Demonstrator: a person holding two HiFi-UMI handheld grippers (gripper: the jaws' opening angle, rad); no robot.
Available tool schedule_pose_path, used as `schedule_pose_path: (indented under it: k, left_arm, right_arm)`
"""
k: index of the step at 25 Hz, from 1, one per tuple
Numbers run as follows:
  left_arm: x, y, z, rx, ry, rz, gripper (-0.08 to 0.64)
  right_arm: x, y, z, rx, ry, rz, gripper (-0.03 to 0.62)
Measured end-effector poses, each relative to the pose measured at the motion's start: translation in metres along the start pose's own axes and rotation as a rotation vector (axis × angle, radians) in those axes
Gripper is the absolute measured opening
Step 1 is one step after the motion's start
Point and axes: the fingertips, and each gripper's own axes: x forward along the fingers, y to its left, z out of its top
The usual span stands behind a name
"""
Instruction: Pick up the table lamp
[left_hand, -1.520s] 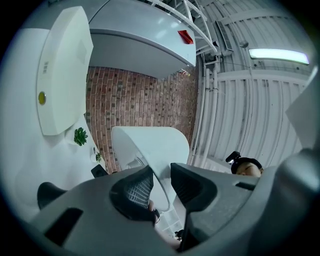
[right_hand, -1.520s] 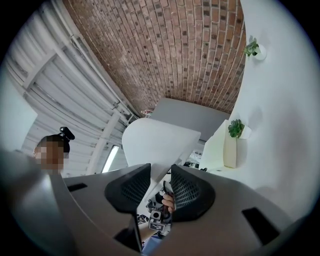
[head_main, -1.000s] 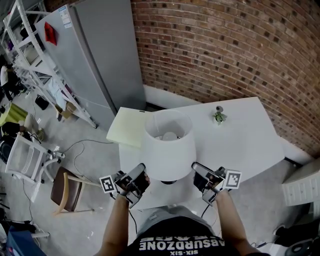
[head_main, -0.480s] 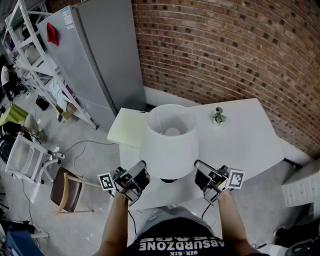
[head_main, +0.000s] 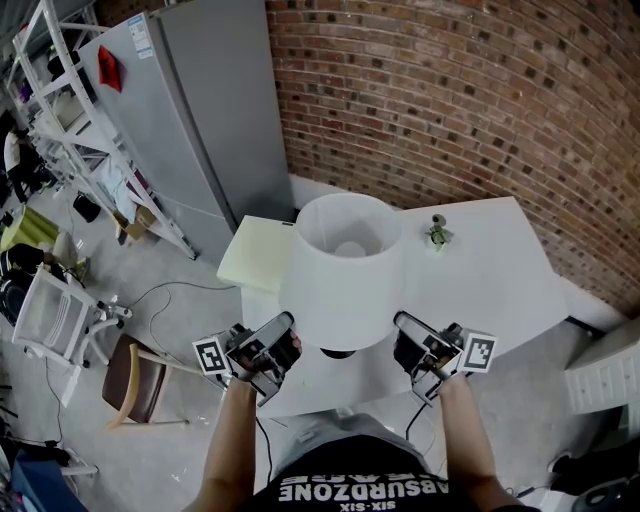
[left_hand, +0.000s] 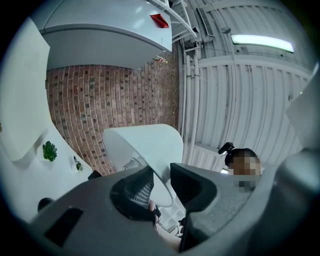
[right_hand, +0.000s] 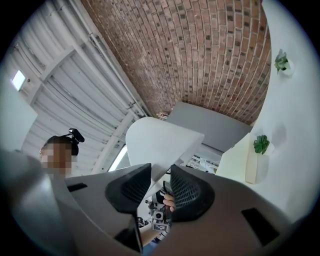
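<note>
Both claws are on! The left gripper is pinched narrow on the left side of the lamp, with the thin lower rim of the shade caught between its jaws. The right gripper nips the right side the same way. The lamp hangs over the near edge of the white table, and its dark base looks clear of the top. So the pickup seems nearly done, with only a steady carry left. The lamp stands upright, long axis vertical, open top facing up.
</note>
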Motion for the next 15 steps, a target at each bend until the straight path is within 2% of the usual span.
schedule_pose_path:
  k: [15]
  left_arm:
    - [0.016, -0.026, -0.001, 0.046, 0.032, -0.037, 0.107]
  right_arm:
    - [0.002, 0.03, 0.007, -0.092, 0.005, 0.022, 0.126]
